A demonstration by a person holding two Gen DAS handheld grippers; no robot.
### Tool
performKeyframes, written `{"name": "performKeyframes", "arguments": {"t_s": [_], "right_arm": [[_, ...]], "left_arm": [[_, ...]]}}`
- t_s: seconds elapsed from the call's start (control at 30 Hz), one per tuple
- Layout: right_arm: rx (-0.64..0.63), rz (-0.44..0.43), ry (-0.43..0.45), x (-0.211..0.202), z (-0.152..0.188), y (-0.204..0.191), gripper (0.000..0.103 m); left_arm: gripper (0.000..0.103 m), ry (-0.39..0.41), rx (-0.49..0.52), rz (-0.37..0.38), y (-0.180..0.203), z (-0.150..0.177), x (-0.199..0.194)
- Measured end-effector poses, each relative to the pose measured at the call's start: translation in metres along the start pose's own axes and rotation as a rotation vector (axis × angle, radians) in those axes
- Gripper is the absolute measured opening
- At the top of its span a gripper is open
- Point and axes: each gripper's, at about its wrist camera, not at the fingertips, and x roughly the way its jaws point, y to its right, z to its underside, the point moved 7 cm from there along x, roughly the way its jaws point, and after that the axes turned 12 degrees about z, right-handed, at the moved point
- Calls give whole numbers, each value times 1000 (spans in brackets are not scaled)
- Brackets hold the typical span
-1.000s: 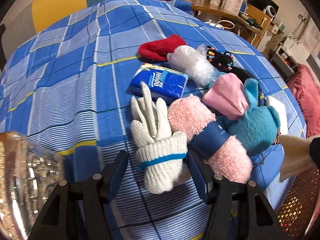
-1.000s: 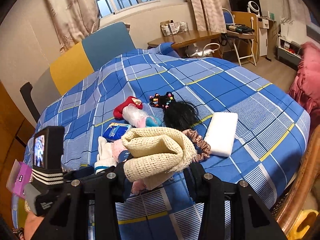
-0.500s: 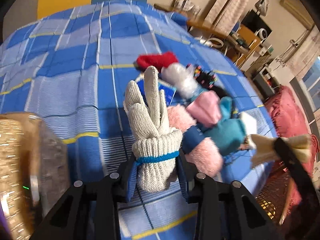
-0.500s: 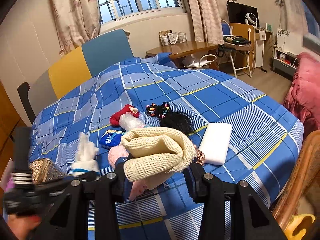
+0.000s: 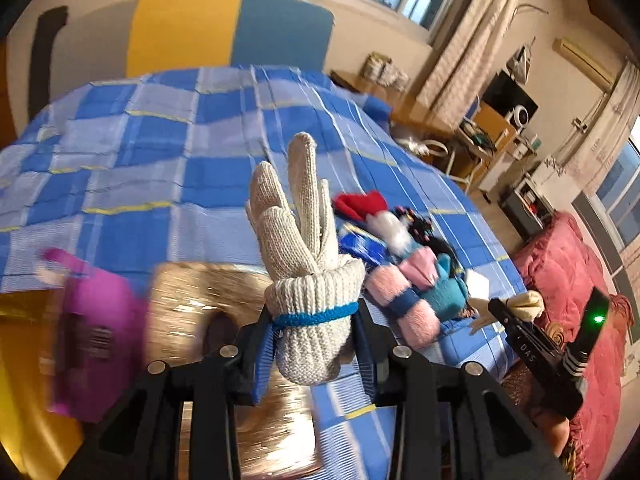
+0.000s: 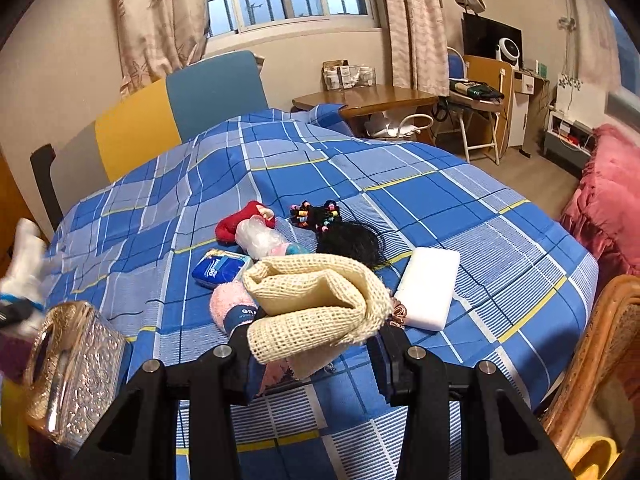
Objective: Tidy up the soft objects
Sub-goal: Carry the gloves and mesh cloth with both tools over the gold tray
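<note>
Knit gloves [image 5: 308, 280], bundled, are clamped in the left gripper [image 5: 314, 346] above a silver box [image 5: 224, 304]; the right gripper [image 6: 316, 354] pinches a mesh cloth [image 6: 316, 300] over the plaid bedspread [image 6: 420, 200].

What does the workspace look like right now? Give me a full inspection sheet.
Surface: bed in blue plaid cover.
Job's things: white knit gloves in left gripper; beige mesh cloth in right gripper; pink fuzzy socks, teal plush, red item piled on bed.
Clutter: tissue pack, white foam block, black hair ties, embossed metallic box.
Grippers: both shut on loads.
Cables: nothing seen on bed.
Surroundings: wicker chair, wooden desk.
</note>
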Motion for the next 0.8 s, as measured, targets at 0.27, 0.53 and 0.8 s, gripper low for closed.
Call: {"name": "performKeyframes", "arguments": {"t_s": [0.27,0.53,0.8], "right_arm": [[-99,1,-6,-1,4,-20,44],[-97,-118,5,-34,7,-76,44],[-164,-219,16,-76,9,-140,44]], "left_arm": [[35,116,21,-160,-65,-13,-83],[36,180,-36,-259,-136,0,-134],[36,178,-162,-316,-217,28,-153]]}}
